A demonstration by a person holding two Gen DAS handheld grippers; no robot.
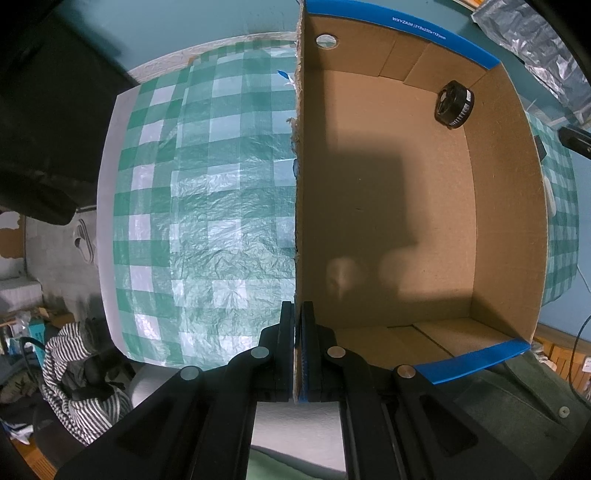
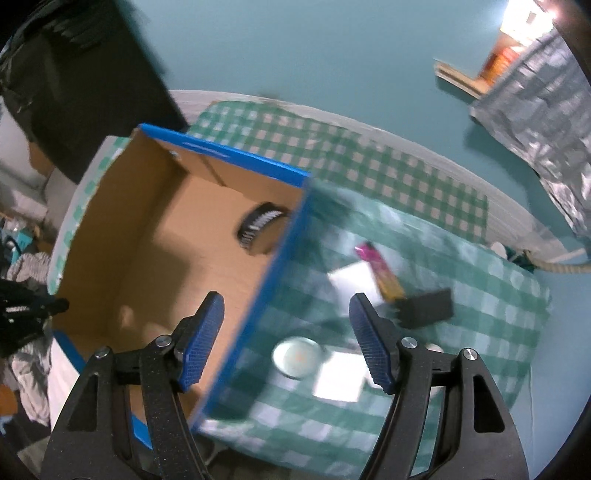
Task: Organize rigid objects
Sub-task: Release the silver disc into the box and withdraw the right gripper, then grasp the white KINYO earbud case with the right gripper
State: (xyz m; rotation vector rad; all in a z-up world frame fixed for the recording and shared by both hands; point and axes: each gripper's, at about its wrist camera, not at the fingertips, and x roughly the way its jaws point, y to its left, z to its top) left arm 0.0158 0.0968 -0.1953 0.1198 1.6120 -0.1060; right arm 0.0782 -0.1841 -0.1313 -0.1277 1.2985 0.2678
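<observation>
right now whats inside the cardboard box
One black round object lies in a far corner of the cardboard box; the floor is otherwise bare. The near corner behind the left gripper is hidden.

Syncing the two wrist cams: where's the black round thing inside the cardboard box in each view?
Left wrist: black round object upper right, in the box's far right corner.
Right wrist: same object left of centre, blurred, against the box's right wall.
Shared landmark: the cardboard box's blue rim.
</observation>
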